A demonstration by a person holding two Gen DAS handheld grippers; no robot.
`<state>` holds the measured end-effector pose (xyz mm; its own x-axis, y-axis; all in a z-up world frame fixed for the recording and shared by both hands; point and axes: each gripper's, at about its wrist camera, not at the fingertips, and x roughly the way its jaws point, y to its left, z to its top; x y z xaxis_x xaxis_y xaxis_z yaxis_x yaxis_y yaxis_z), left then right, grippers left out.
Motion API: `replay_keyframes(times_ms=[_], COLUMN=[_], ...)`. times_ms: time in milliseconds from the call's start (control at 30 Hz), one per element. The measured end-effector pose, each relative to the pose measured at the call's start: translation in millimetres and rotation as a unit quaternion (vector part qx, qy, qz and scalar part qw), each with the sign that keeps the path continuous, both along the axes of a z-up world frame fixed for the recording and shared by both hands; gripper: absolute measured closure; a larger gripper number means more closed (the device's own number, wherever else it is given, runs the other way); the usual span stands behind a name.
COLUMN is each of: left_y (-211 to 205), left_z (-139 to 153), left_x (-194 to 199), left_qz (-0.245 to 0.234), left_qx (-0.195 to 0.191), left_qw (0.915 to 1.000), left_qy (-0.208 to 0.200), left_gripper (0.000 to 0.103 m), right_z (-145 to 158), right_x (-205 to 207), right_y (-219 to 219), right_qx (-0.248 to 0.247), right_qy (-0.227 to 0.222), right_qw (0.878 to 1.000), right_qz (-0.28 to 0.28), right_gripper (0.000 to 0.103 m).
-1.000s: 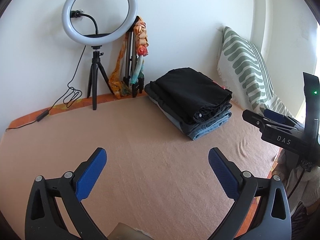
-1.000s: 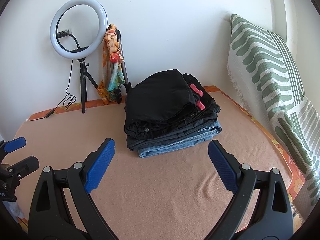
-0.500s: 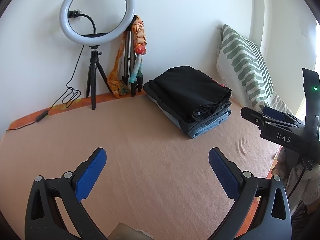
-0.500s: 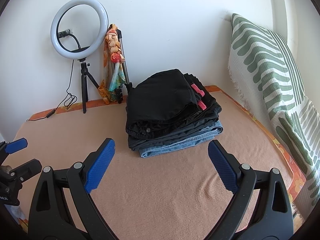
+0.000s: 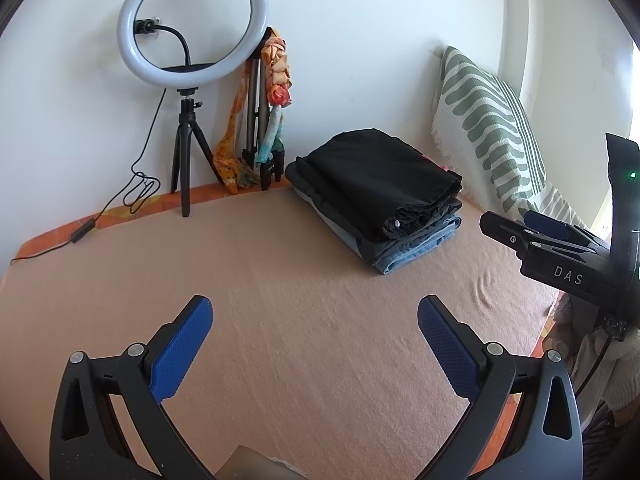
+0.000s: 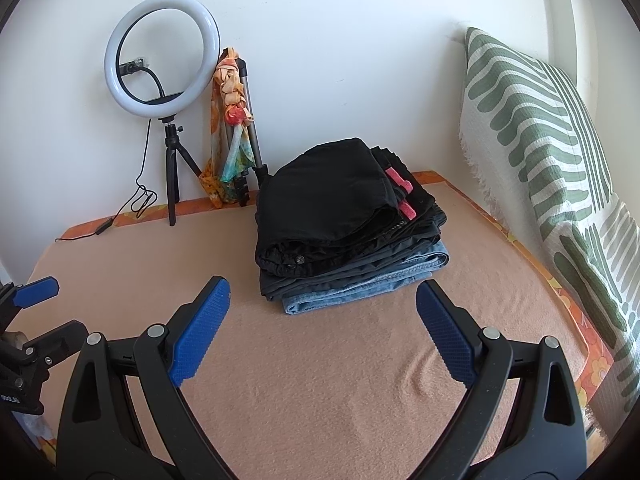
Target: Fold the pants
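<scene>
A stack of folded pants (image 5: 380, 196) lies at the back right of the peach blanket (image 5: 280, 300): black pairs on top, blue jeans at the bottom. It also shows in the right wrist view (image 6: 344, 224), just beyond my right gripper. My left gripper (image 5: 314, 340) is open and empty over bare blanket, well short of the stack. My right gripper (image 6: 322, 320) is open and empty, its blue pads (image 6: 444, 336) close to the stack's front edge. The right gripper also shows in the left wrist view (image 5: 560, 248); the left one shows in the right wrist view (image 6: 28, 320).
A ring light on a tripod (image 5: 188, 80) and a second tripod draped with a coloured scarf (image 5: 272, 112) stand against the back wall. A cable (image 5: 120, 208) runs along the blanket's back edge. A green-striped pillow (image 6: 560, 160) leans on the right.
Both grippers have drifted slightly; the stack and ring light sit a little lower and nearer in the right wrist view. Jaws stay open and empty. The stack has not moved.
</scene>
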<state>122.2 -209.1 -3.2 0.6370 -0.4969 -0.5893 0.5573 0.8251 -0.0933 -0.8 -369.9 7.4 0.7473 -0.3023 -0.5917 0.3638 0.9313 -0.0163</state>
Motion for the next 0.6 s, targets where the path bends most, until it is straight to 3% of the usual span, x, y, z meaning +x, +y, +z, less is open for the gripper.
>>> replay_keyframes(times_ms=[600], left_y=[-1.0], left_z=[-1.0], left_x=[-0.1], left_qz=[0.0], left_qx=[0.001], left_qw=[1.0], left_qy=[0.002], left_gripper=[0.001], right_z=[0.1], right_x=[-0.5], right_y=[0.4], right_qx=[0.0], right_qy=[0.0], right_qw=[1.0], right_qz=[0.0], right_gripper=[0.007])
